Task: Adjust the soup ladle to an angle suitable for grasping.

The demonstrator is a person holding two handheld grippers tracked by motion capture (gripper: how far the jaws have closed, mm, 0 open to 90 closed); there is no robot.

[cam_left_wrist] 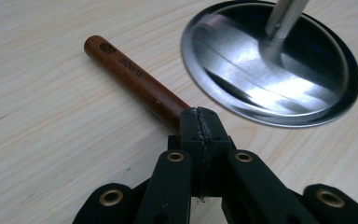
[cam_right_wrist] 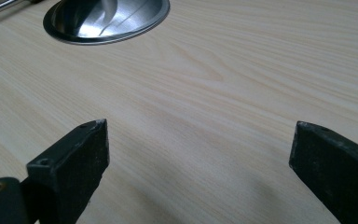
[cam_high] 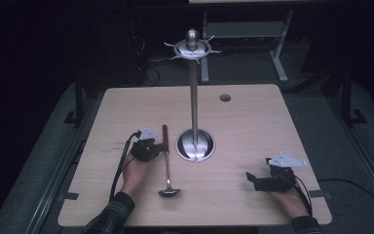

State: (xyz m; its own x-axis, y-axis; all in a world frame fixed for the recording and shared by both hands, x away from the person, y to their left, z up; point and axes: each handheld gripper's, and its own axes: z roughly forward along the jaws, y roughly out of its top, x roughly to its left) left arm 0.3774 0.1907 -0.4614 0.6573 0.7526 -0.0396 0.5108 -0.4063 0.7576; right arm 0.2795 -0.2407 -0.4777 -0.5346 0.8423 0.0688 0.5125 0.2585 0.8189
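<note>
High view: ladle (cam_high: 166, 163) flat on the counter (cam_high: 253, 122) beside the stand base (cam_high: 195, 145), left tool (cam_high: 148, 148) at its handle.

Left gripper view: jaws shut, tips against the wooden handle (cam_left_wrist: 135, 77); best reopened and straddled.

Right gripper view: right tool (cam_right_wrist: 198, 154) gaping, empty.

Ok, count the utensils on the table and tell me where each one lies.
1. A ladle with a brown wooden handle lies left of the stand's round steel base, bowl end toward the person, the shut left gripper at its handle.
</note>
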